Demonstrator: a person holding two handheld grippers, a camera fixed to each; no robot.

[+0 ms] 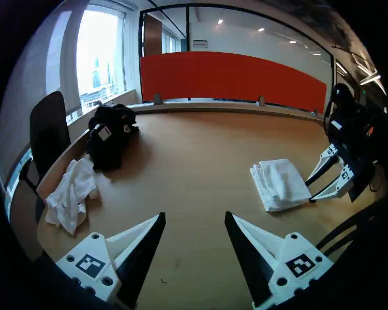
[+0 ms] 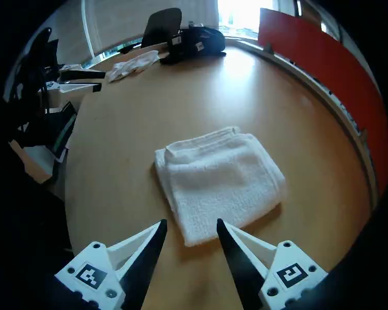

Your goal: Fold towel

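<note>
Risk: white terry towel (image 2: 220, 181), already folded into a thick square toward the near edge of the pale wooden surface (image 2: 277, 93), may unfold if the right gripper (image 2: 191, 222), fingers wide and empty beside its corner, snags a layer; left gripper (image 1: 194, 214) likewise wide, empty.

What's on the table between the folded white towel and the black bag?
Nothing, just bare wooden table between the folded towel and the black bag, as the left gripper view shows.
</note>
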